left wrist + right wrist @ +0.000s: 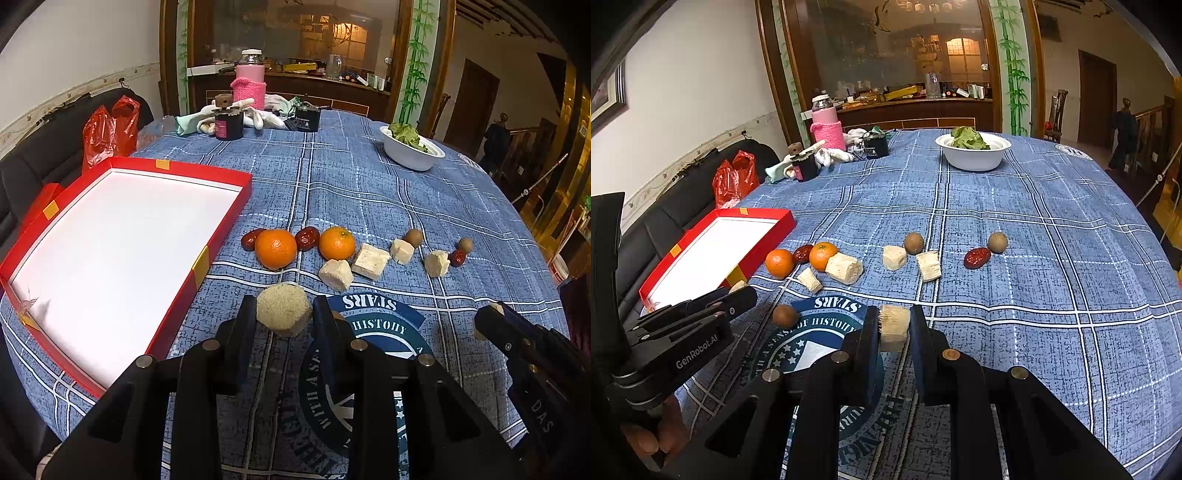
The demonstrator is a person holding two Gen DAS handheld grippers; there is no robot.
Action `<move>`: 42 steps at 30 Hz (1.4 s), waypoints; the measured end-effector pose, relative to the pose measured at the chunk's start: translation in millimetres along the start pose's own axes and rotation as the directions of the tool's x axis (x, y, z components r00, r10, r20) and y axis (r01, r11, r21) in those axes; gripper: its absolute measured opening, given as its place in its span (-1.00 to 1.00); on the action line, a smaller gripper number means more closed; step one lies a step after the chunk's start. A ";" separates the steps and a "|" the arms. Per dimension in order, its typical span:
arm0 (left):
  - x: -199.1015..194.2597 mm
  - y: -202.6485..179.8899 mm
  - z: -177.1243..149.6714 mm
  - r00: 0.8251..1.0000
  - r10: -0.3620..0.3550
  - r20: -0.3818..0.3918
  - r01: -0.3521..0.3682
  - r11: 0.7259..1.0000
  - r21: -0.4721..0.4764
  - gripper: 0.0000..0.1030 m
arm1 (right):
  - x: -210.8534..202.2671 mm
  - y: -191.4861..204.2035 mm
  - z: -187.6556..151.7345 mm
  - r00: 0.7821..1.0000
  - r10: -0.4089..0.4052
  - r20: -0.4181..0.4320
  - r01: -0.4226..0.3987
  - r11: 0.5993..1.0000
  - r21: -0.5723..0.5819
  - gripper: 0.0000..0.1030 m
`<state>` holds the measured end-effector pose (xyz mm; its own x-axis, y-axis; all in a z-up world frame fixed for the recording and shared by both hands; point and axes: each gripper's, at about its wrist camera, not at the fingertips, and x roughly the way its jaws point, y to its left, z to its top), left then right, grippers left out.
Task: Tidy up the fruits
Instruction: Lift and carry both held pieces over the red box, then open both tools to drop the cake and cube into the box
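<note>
My left gripper [284,314] is shut on a pale, crumbly cake piece [283,309], held just right of the open red box [229,225] with a white inside. My right gripper [894,326] is shut on another pale cake piece [894,326] above the tablecloth. Two oranges [276,248] [337,243], red dates [307,238], several pale cake pieces [370,260] and small brown round fruits [413,237] lie in a row on the cloth. One brown fruit [785,315] lies near the left gripper [738,291] in the right wrist view.
A white bowl of greens [973,155] stands at the far side of the table. A pink bottle [250,79], two dark jars [229,123] and white cloths sit at the back. A red plastic bag [109,131] lies on the black sofa to the left.
</note>
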<state>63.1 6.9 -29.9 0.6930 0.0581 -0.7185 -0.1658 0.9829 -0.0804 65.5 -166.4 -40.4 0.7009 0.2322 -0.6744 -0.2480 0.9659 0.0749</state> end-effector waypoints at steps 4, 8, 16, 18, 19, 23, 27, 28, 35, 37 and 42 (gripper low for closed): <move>-1.0 -0.9 -0.6 1.000 0.007 0.000 -0.007 1.000 0.005 -0.45 | -0.6 -1.8 -0.7 1.000 0.004 0.000 -0.004 1.000 0.004 -0.68; -4.0 0.1 0.1 1.000 0.011 0.005 -0.011 1.000 0.005 -0.45 | -3.5 0.0 -0.5 1.000 0.012 0.005 -0.012 1.000 0.002 -0.68; -10.9 13.6 4.6 1.000 0.014 0.022 -0.013 1.000 -0.020 -0.45 | -9.8 14.0 3.9 0.999 0.030 0.018 -0.029 0.999 -0.027 -0.68; -14.5 20.7 6.4 1.000 0.010 0.026 -0.009 0.999 -0.036 -0.45 | -10.2 18.4 4.8 0.999 0.034 0.018 -0.034 0.999 -0.033 -0.68; -18.0 24.4 7.4 0.999 0.009 0.033 -0.007 0.999 -0.045 -0.45 | -10.4 21.1 5.4 0.999 0.037 0.018 -0.036 0.999 -0.038 -0.68; -34.1 46.5 15.2 0.997 0.021 0.075 -0.015 0.996 -0.084 -0.45 | -11.9 36.3 10.8 0.998 0.056 0.024 -0.054 0.996 -0.070 -0.68; -43.2 84.4 24.3 0.991 0.080 0.106 -0.063 0.987 -0.150 -0.45 | -13.0 59.6 22.0 0.995 0.093 0.039 -0.088 0.989 -0.116 -0.68; -43.2 92.2 25.4 0.990 0.094 0.108 -0.075 0.984 -0.164 -0.45 | -12.3 64.5 24.6 0.994 0.105 0.040 -0.099 0.988 -0.122 -0.68; -28.5 150.0 25.8 0.980 0.183 0.072 -0.158 0.950 -0.270 -0.44 | 12.2 122.1 54.8 0.966 0.257 0.021 -0.249 0.951 -0.181 -0.68; -24.7 159.1 24.6 0.979 0.192 0.062 -0.167 0.943 -0.288 -0.44 | 25.8 139.7 64.0 0.953 0.303 0.007 -0.296 0.937 -0.186 -0.68; -13.1 173.8 21.9 0.979 0.203 0.033 -0.184 0.935 -0.303 -0.44 | 71.9 181.6 76.5 0.931 0.359 -0.065 -0.365 0.908 -0.206 -0.69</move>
<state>40.5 180.8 -19.4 0.6676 0.2619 -0.6969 -0.4946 0.8557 -0.1522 122.0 34.4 -19.1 0.5199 0.5559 -0.6487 -0.6184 0.7687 0.1631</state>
